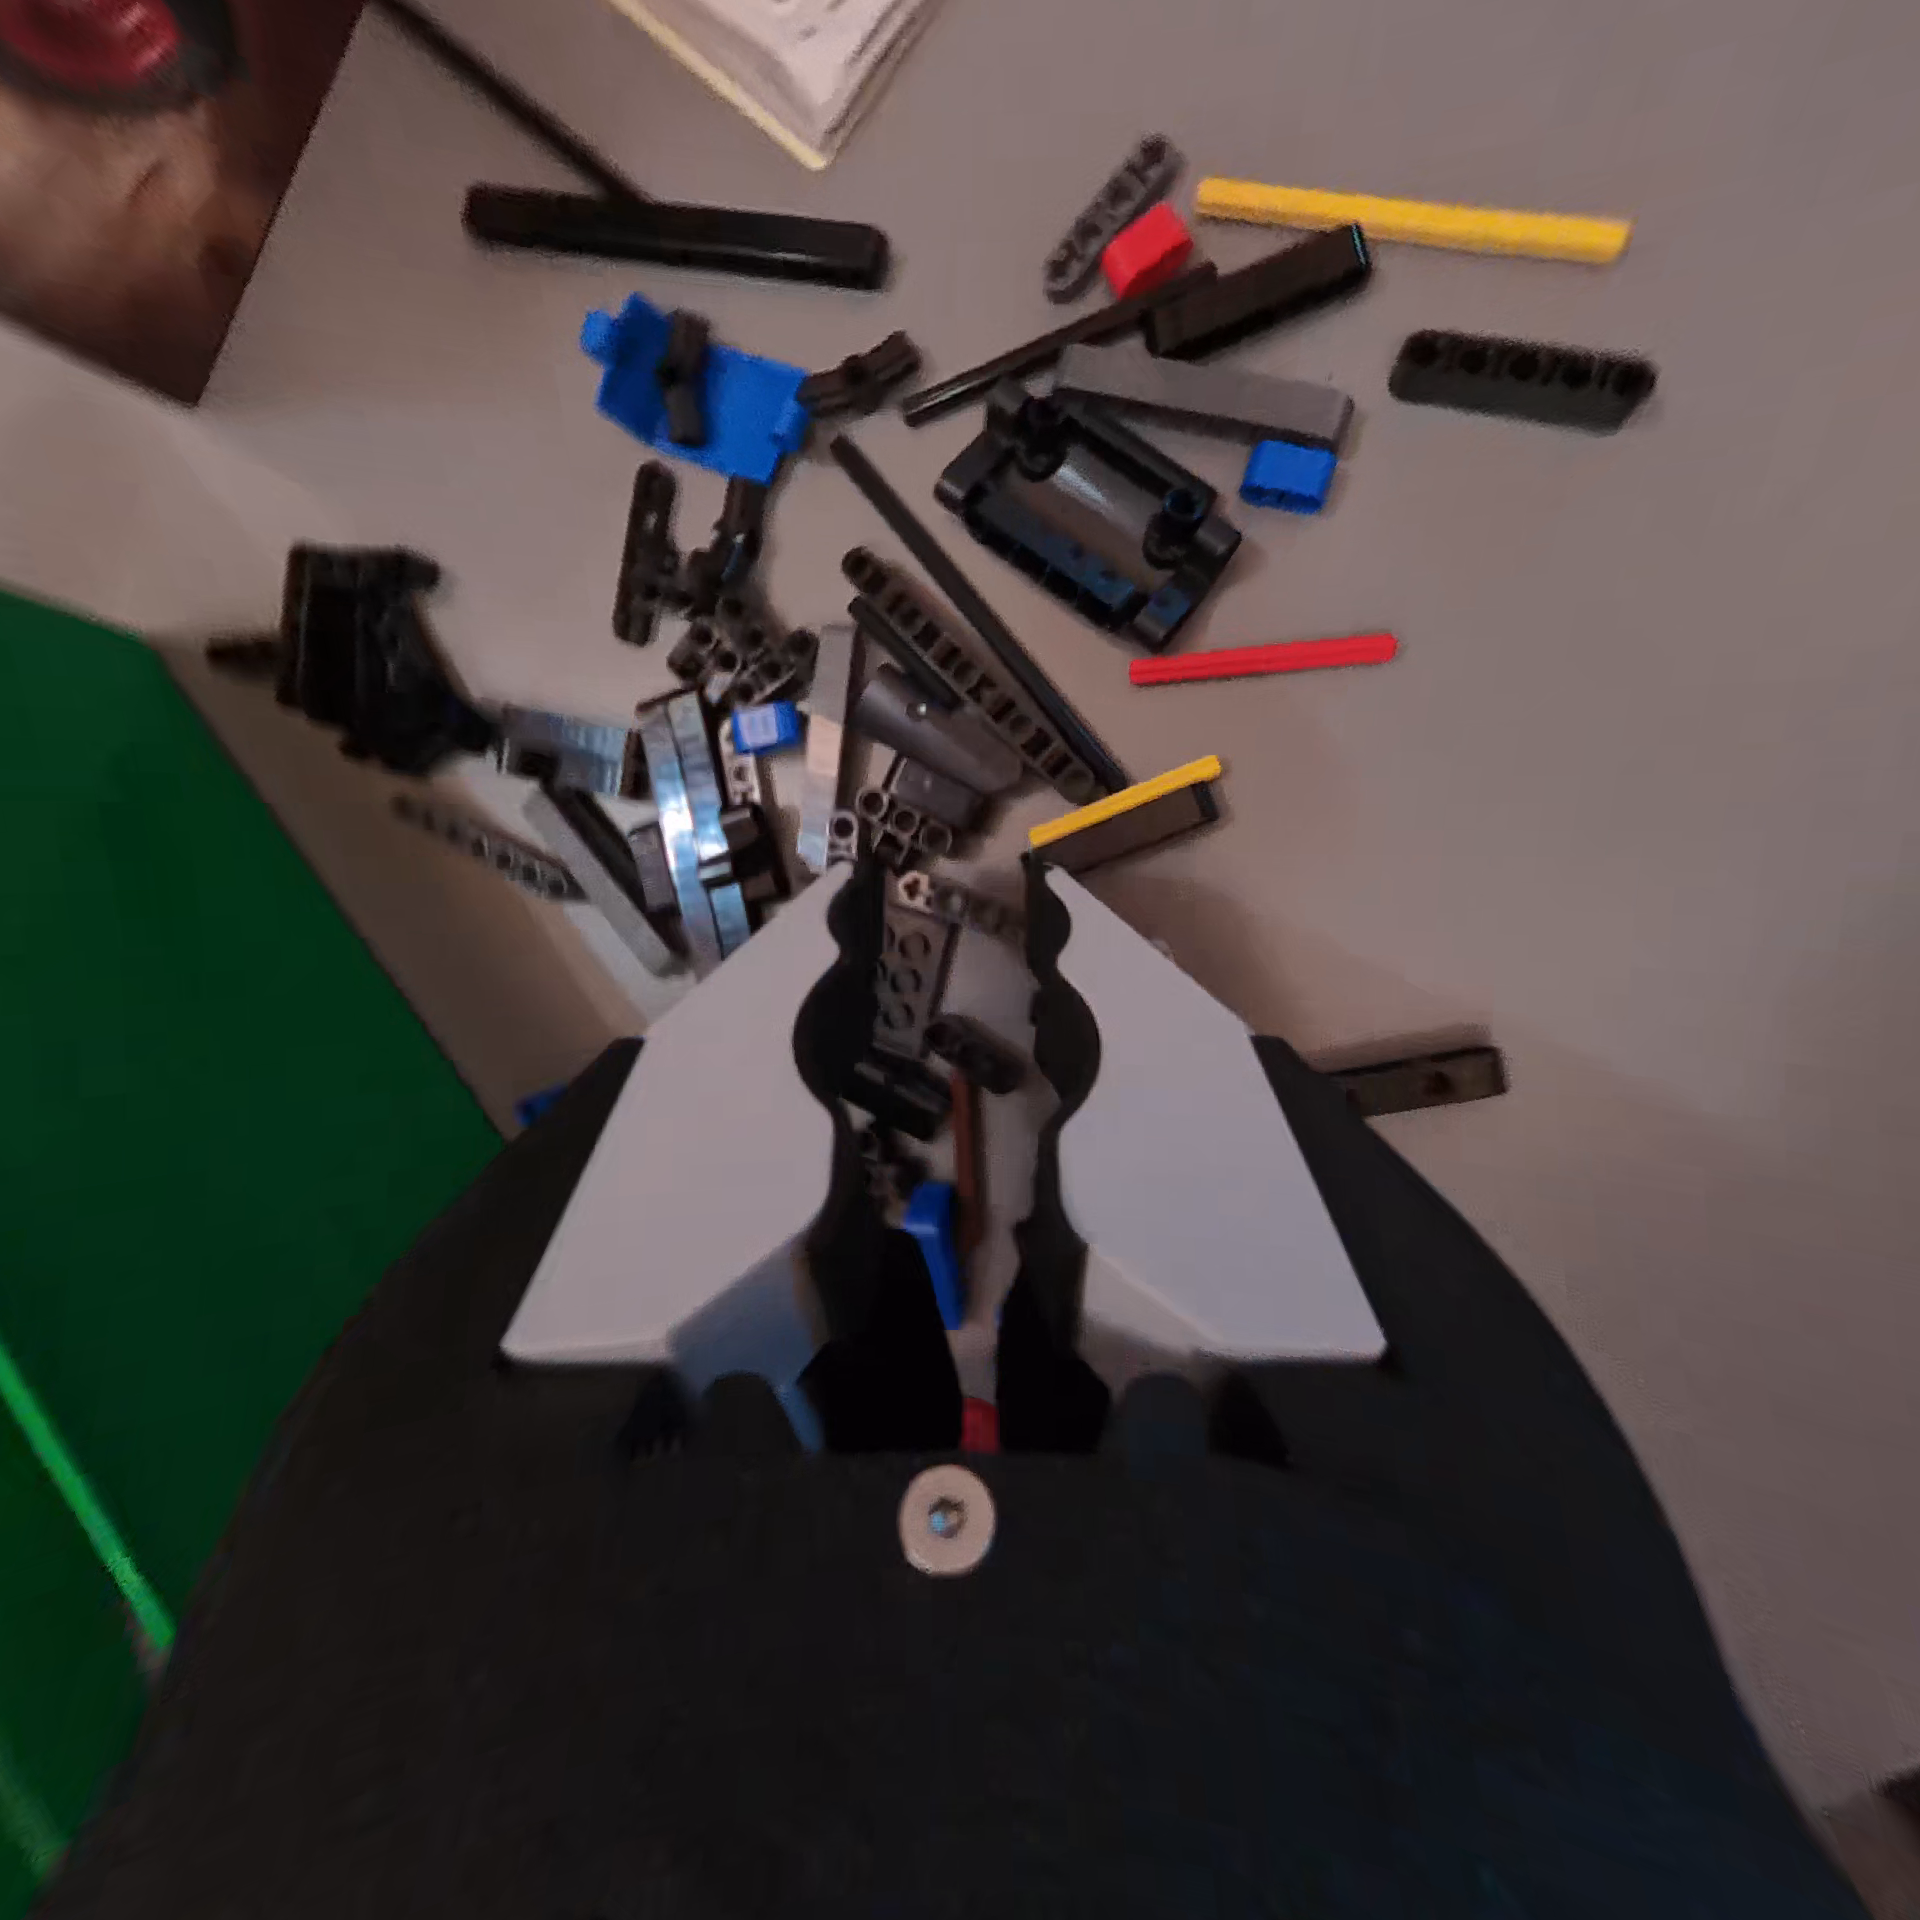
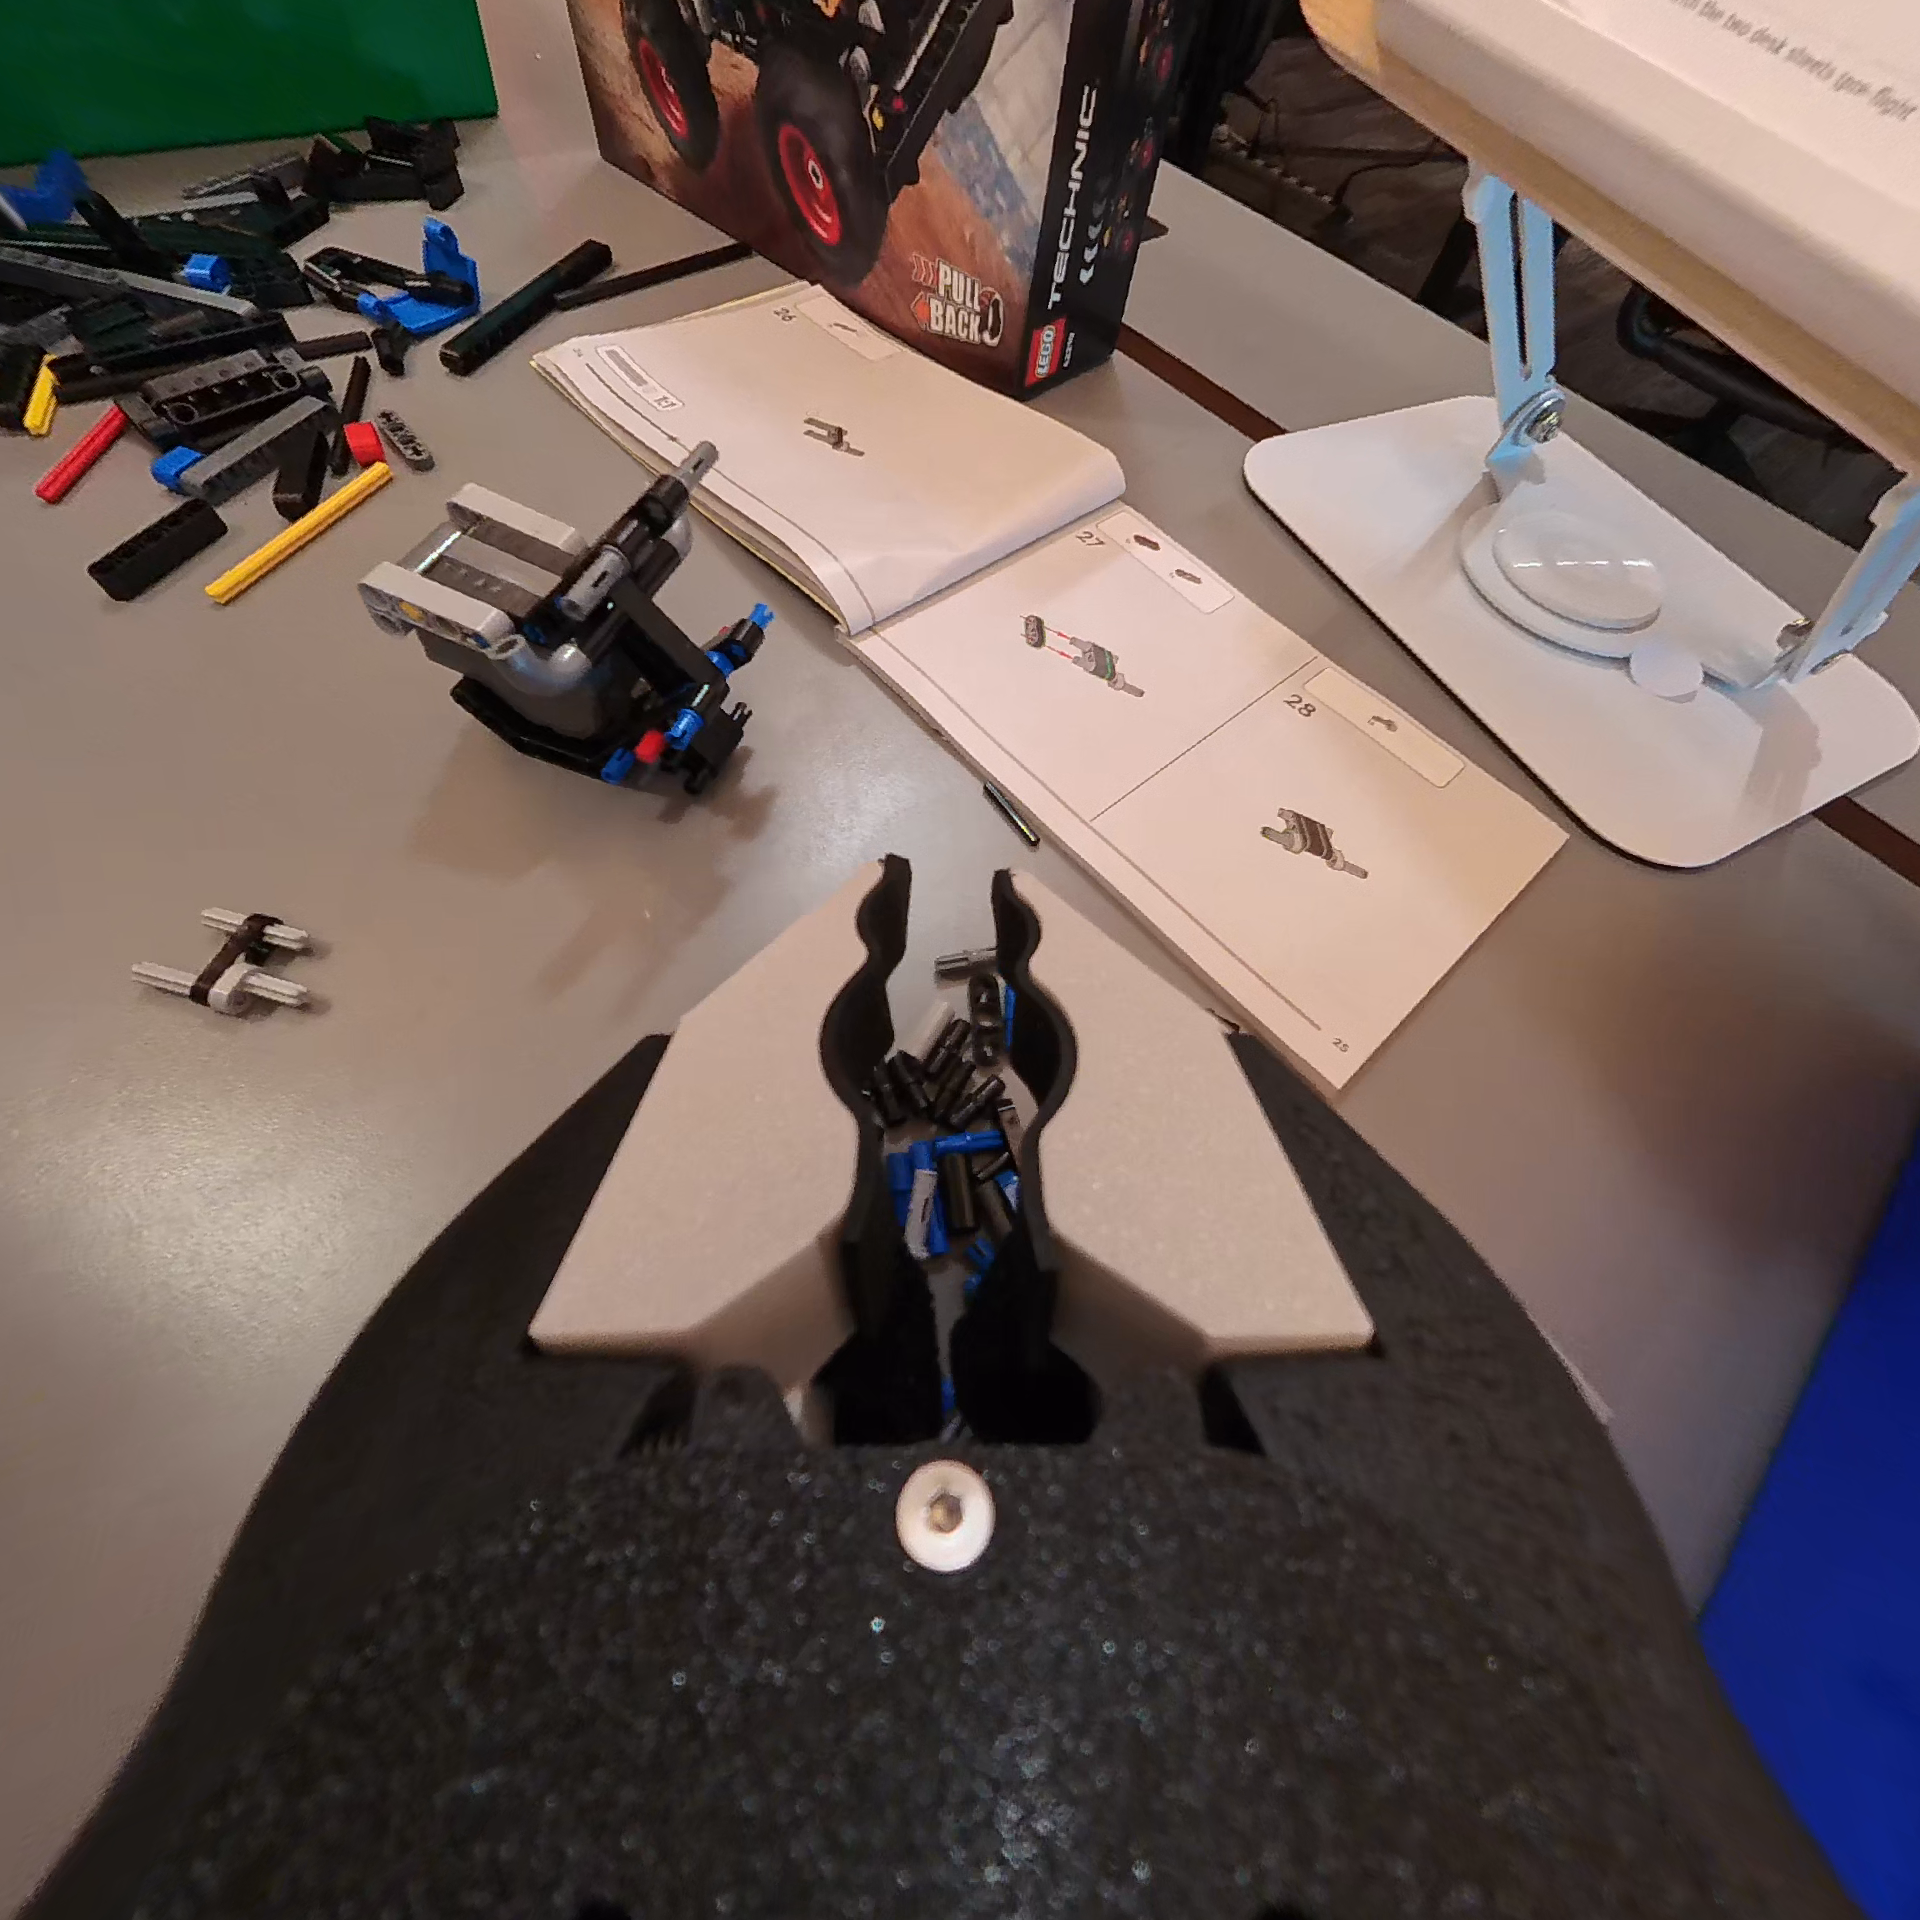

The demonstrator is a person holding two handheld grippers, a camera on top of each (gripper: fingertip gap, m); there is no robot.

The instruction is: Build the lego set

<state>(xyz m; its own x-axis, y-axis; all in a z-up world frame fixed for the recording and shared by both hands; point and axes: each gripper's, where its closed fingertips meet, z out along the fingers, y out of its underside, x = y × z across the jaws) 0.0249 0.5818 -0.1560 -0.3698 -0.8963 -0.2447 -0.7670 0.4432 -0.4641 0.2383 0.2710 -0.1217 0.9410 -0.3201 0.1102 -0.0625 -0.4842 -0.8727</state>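
Left claw (image 1: 940,883) hangs over the pile of loose pieces (image 1: 790,748), its jaws parted by a narrow gap and gripping nothing; a dark holed beam (image 1: 914,971) lies on the tabletop (image 1: 1558,883) in that gap, though the view is blurred. Just ahead of the right fingertip sits a yellow-topped bar (image 1: 1127,816). Farther ahead, a red axle (image 1: 1262,658), a black frame (image 1: 1091,520) and a blue panel (image 1: 717,400). At the far edge, a long yellow beam (image 1: 1413,218) and a small red block (image 1: 1143,247).

Over to the right claw (image 2: 943,883): also narrowly parted, empty, poised above a heap of small black and blue pins (image 2: 951,1132) seen between its fingers. Ahead and left stands the half-built model (image 2: 582,634), grey and black with blue pins, upright on the tabletop. Left of the claw, well apart, a small piece with two light grey axles (image 2: 234,961). Just ahead and right, the open booklet (image 2: 1039,644) lies flat, and a short dark pin (image 2: 1010,814) rests at its edge. Beyond it the set's box (image 2: 914,177) stands upright; to the right, a white stand (image 2: 1558,623).
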